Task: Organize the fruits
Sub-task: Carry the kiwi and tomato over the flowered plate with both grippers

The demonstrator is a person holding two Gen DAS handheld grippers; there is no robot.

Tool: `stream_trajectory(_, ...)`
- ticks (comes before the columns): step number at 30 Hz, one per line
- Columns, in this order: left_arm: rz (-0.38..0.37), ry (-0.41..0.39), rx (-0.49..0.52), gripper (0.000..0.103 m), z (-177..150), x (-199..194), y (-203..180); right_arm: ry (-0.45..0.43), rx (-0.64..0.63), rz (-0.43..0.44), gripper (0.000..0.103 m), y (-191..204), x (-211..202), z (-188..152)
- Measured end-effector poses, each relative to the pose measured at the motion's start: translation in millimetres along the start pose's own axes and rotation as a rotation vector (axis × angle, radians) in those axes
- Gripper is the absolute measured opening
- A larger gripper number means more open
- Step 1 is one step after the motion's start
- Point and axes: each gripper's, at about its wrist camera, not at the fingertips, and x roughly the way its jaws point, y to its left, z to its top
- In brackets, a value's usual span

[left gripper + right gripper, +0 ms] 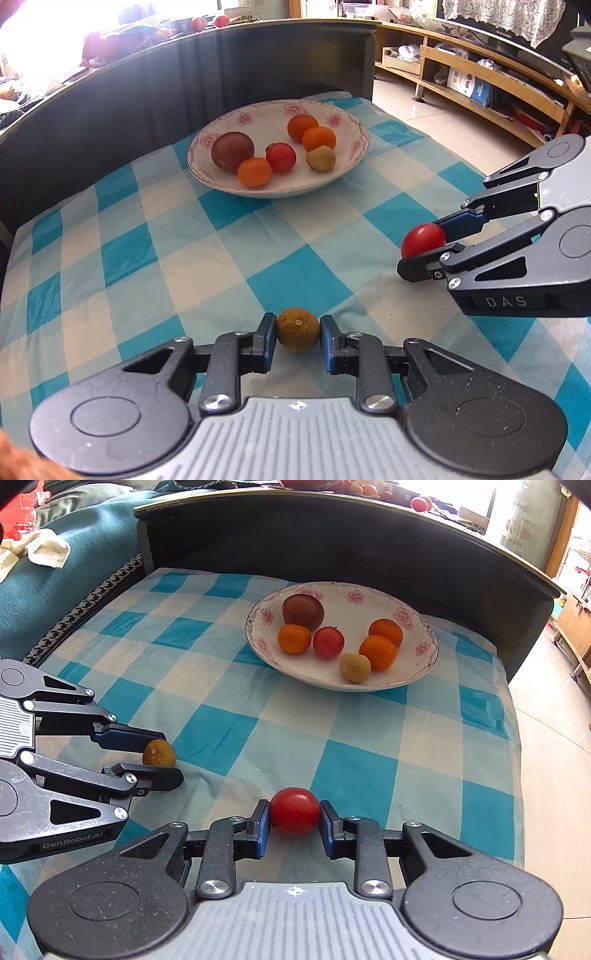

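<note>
Left gripper (298, 329) pinches a brown longan (297, 329); right gripper (294, 811) pinches a cherry tomato (294, 811). Plate (343, 173) lies at twelve o'clock. Round fruit may slip out and roll; overtight pads could bruise the tomato.

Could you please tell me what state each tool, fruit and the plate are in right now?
Left tool: shut on the brown longan, low over the checked cloth.
Right tool: shut on the red tomato.
Flowered plate: upright on the cloth, holding six fruits.
Dark tomato: resting in the plate, touching an orange fruit.
</note>
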Motion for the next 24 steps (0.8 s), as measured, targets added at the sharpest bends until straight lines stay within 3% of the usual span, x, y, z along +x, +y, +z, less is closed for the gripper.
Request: stream_trajectory(24,0.086,-0.149,-0.032,0.035,62.4,4.3,18.2,-0.132,-0.029,-0.067,0.022,-6.4,-7.2,49.6)
